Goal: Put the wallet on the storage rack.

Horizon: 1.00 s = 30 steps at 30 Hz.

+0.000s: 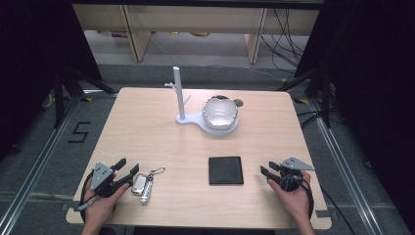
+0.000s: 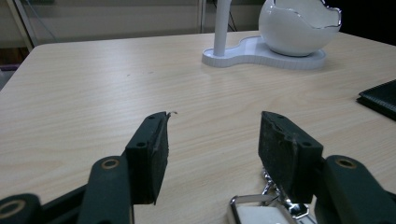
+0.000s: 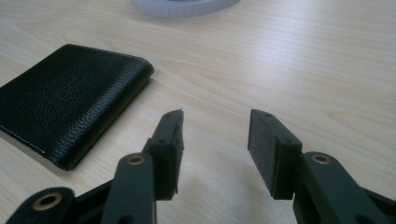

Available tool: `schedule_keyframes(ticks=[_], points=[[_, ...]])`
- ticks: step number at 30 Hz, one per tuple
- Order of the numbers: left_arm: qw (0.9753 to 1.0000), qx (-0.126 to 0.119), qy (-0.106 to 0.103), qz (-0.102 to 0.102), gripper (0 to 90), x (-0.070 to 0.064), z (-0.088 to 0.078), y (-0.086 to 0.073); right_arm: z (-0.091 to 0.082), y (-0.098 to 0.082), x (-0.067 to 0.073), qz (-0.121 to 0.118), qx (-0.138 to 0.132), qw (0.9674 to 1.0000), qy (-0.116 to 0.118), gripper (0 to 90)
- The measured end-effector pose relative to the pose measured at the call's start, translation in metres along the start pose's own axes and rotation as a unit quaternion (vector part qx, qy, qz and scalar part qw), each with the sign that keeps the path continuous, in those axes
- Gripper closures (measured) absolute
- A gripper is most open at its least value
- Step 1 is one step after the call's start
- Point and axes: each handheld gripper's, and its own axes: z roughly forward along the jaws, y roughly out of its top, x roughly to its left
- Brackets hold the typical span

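Both pairs of jaws stand wide apart and hold nothing. Taking the black wallet at the near middle of the table as landmark: the left gripper lies well to the wallet's left, with a silver key fob on its chain and clip just beside its tips, on the wallet side. In the left gripper view the fob sits low, under and just inside the right-hand jaw, not between the pads. Its long axis runs roughly from the near edge away across the table, so the jaws would need to shift toward the wallet and come down across it.

The right gripper rests to the wallet's right, near but apart, tips pointing at it; the wallet lies to the left of its jaws.

Beyond the wallet stands a white stand with an upright post, carrying a white egg-shaped bowl; what is inside it cannot be told.
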Motion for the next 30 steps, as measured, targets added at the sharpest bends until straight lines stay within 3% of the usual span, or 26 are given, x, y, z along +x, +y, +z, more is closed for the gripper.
schedule_keyframes(ticks=[1,2,3,5,7,8,9,14,15,16,17,19,24,25,26,29,30], points=[[1.0,-0.001,-0.001,0.0,43.5,-0.001,0.0,0.002,-0.001,0.002,-0.001,0.002,0.005,1.0,-0.003,57.1],[1.0,0.003,0.0,0.001,44.9,-0.003,-0.001,0.005,-0.002,0.004,0.002,0.025,0.018,0.9995,-0.002,57.3],[1.0,0.003,-0.003,0.002,45.3,-0.003,0.0,0.007,-0.002,0.007,-0.002,0.009,0.023,0.9997,-0.001,57.3],[1.0,-0.001,-0.008,0.0,45.4,-0.005,0.002,0.009,-0.001,0.013,-0.001,0.041,0.04,0.9983,0.007,56.8],[1.0,-0.004,-0.008,0.0,45.1,-0.006,0.003,0.009,0.001,0.02,-0.004,0.046,0.062,0.9966,0.029,56.5],[1.0,-0.004,-0.008,0.0,45.0,-0.006,0.003,0.009,0.001,0.02,-0.004,0.046,0.062,0.9966,0.029,56.5],[1.0,0.005,-0.005,0.001,44.8,-0.006,0.003,0.01,0.003,0.027,-0.003,0.055,0.087,0.9941,0.036,55.8],[1.0,0.006,-0.004,-0.001,44.0,-0.004,0.004,0.008,0.01,0.046,0.004,0.06,0.149,0.986,0.044,55.2],[1.0,0.002,-0.007,-0.001,43.8,-0.002,0.005,0.007,0.01,0.049,0.006,0.072,0.167,0.9824,0.042,55.2],[1.0,0.002,-0.007,-0.002,43.6,-0.002,0.004,0.007,0.013,0.051,0.008,0.077,0.174,0.981,0.038,55.3],[1.0,0.005,-0.004,-0.002,43.4,-0.002,0.004,0.007,0.014,0.054,0.008,0.076,0.182,0.9787,0.055,55.5],[1.0,0.006,-0.004,-0.002,43.1,-0.002,0.003,0.006,0.017,0.056,0.011,0.076,0.186,0.9783,0.048,55.7],[0.9999,0.005,-0.009,0.003,42.6,-0.003,0.003,0.005,0.031,0.064,0.022,0.069,0.195,0.975,0.081,57.6],[0.9999,0.009,-0.008,0.002,42.3,-0.003,0.002,0.006,0.035,0.069,0.027,0.073,0.218,0.9687,0.092,57.0],[0.9998,0.014,-0.01,0.011,41.8,-0.004,0.004,0.008,0.038,0.071,0.03,0.075,0.228,0.9654,0.102,56.2],[0.9995,0.022,-0.011,0.02,41.3,-0.004,0.006,0.011,0.044,0.074,0.034,0.072,0.236,0.9639,0.101,55.4],[0.9994,0.024,-0.01,0.021,41.1,-0.004,0.007,0.013,0.05,0.076,0.035,0.072,0.248,0.9601,0.107,55.4]])
